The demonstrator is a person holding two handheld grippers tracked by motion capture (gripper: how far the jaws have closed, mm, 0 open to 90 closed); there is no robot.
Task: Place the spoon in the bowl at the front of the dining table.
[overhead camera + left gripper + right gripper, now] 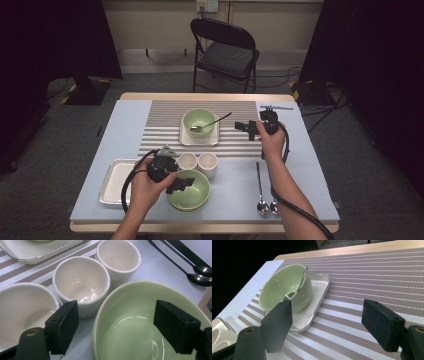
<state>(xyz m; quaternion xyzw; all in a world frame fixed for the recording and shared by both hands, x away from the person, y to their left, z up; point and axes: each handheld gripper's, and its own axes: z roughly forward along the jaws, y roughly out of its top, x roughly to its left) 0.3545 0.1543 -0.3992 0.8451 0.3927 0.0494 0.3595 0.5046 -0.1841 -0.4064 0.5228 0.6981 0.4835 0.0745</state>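
A green bowl (199, 121) with a spoon (216, 121) resting in it stands on a white square plate (184, 139) on the striped placemat. My right gripper (246, 126) is open just right of that bowl, with nothing between its jaws (327, 327); the bowl (282, 290) lies ahead to the left. A second green bowl (192, 192) sits at the front of the table. My left gripper (181, 184) is open over its near-left rim, one jaw outside the bowl (135, 335) and one over its inside, the pads apart from the rim.
Two white cups (187, 161) (208, 163) stand side by side behind the front bowl. A metal tray (111, 184) lies at the front left, and a white rounded dish (15, 302) sits beside the left jaw. Two spoons (261, 192) lie at the front right. A folding chair (225, 50) stands beyond the table.
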